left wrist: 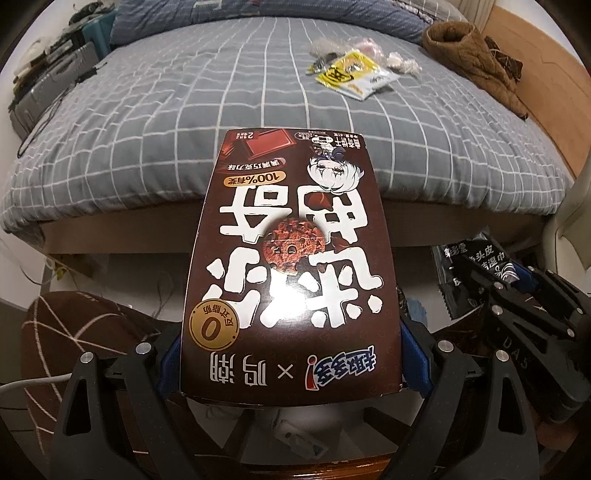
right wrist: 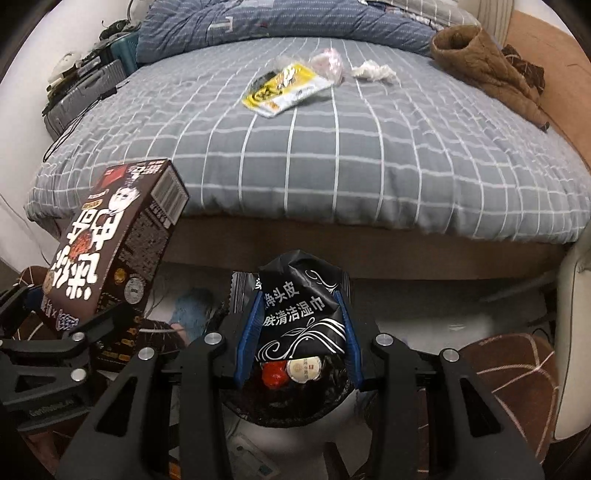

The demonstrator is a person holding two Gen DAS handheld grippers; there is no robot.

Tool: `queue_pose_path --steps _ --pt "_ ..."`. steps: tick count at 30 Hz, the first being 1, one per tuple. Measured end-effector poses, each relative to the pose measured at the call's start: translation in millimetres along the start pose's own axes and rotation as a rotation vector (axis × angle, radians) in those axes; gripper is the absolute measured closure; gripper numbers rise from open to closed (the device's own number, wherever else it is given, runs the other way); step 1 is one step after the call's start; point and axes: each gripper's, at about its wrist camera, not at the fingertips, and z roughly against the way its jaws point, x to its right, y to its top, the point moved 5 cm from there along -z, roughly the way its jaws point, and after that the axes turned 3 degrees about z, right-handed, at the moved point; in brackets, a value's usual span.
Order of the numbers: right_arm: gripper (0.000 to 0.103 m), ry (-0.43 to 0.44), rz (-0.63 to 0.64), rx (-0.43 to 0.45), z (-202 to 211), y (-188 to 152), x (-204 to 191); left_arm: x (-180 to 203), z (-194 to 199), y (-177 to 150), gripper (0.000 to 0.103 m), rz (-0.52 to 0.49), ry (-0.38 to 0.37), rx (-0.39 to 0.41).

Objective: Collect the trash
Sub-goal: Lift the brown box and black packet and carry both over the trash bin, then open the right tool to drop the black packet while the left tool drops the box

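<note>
Grey checked quilt with white grid lines covers the bed, which fills the upper half of both views. A bunched blue duvet lies at the head end. A brown fleece garment is heaped at the bed's far right corner. Suitcases stand on the floor along the bed's left side.

On the quilt, past the middle: a yellow and white wrapper, a pinkish clear bag just beside it, and a crumpled white tissue to their right.

Left tongs are clamped on the short lower end of a brown cookie box. Box held off the bed in front of its foot edge; long axis runs away from the camera toward the bed, printed face up, lettering upside down in the left wrist view.

Right tongs grip a crumpled black wet-wipe pack between blue pads, below the bed's foot edge and to the right of the box; its print reads upright.
</note>
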Motion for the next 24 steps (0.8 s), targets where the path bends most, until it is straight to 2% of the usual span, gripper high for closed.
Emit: queue_pose_path --steps 10,24 --pt "0.065 -0.008 0.001 -0.054 -26 -21 4 5 -33 -17 0.014 -0.005 -0.003 -0.052" --pt "0.065 -0.062 -0.081 -0.119 -45 -45 46 31 -80 -36 0.014 -0.078 -0.015 -0.129"
